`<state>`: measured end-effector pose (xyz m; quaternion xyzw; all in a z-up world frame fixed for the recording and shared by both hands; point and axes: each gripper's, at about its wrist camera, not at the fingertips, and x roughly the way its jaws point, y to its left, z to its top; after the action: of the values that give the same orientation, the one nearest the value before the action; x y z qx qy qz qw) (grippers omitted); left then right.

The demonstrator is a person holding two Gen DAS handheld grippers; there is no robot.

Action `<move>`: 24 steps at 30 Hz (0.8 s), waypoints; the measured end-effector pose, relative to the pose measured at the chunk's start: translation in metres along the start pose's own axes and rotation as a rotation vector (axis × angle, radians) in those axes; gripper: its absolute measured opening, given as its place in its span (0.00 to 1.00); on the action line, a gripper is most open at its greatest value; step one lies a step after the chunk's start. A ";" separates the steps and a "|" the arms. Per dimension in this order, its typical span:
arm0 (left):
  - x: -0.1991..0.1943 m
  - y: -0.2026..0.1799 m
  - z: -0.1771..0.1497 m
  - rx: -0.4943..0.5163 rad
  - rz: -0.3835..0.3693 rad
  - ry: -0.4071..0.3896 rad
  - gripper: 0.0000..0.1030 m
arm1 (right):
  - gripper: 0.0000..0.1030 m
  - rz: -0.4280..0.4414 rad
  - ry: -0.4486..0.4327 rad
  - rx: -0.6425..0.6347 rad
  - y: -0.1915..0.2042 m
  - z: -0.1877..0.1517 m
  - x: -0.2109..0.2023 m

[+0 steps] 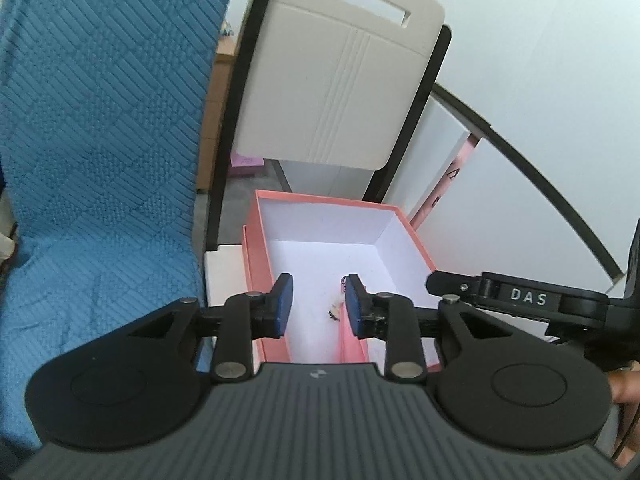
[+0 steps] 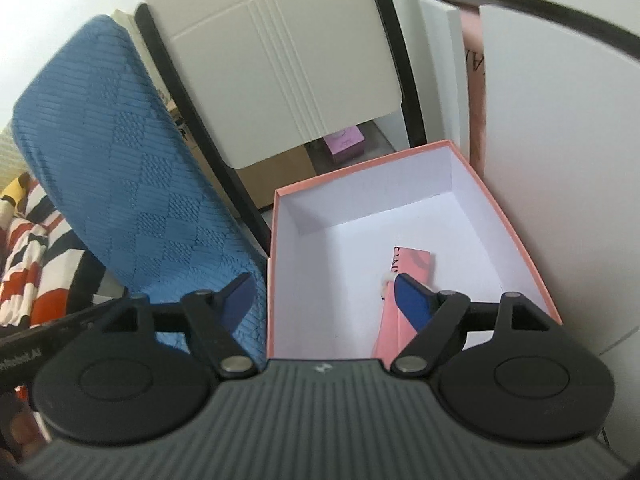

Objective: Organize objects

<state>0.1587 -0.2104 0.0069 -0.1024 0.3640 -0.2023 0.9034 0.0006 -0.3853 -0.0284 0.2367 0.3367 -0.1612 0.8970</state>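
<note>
While the pink box [image 2: 516, 240] stands open on the white tabletop [image 2: 560, 160], a slim pink packet [image 2: 400, 312] lies flat on its white floor, toward the near wall. A small pale bit with a dark mark [image 1: 335, 312] lies just beside the packet; what it is I cannot tell. The box has no lid on it, and its inner walls are white.

Behind the box stands a chair with a beige back [image 1: 340, 80] and a black frame, close to the tabletop edge. On the floor under the chair there is a small purple box [image 2: 346, 142], and next to it a brown carton [image 2: 276, 176]. To the left hangs a blue quilted cloth [image 1: 100, 140] that reaches down to the left side of the pink box. Further left a striped fabric [image 2: 32, 248] in red, white and dark colours is seen. A tall pink item with letters [image 2: 474, 80] stands between white panels at the right.

The left tool [image 1: 318, 306] hovers over the near part of the box and points downward; its jaws are a little apart and nothing is between them. The right tool [image 2: 324, 300] also tilts down, with jaws wide apart and empty: one finger is over the blue cloth, the other over the packet.
</note>
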 end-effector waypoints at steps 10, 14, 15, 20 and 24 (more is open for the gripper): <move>-0.061 -0.002 -0.022 0.051 -0.038 -0.045 0.81 | 0.76 -0.021 -0.024 -0.010 0.017 -0.036 -0.047; -0.075 -0.003 -0.029 0.057 -0.034 -0.075 0.93 | 0.76 -0.032 -0.034 -0.011 0.021 -0.048 -0.061; -0.077 -0.003 -0.032 0.059 -0.033 -0.081 0.94 | 0.76 -0.034 -0.035 -0.011 0.021 -0.051 -0.063; -0.087 -0.004 -0.042 0.069 -0.029 -0.094 0.98 | 0.76 -0.040 -0.043 -0.014 0.022 -0.061 -0.071; -0.091 -0.005 -0.051 0.084 -0.023 -0.101 1.00 | 0.76 -0.041 -0.054 -0.017 0.024 -0.069 -0.075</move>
<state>0.0625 -0.1766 0.0281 -0.0787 0.3079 -0.2225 0.9217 -0.0793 -0.3184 -0.0157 0.2176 0.3187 -0.1827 0.9043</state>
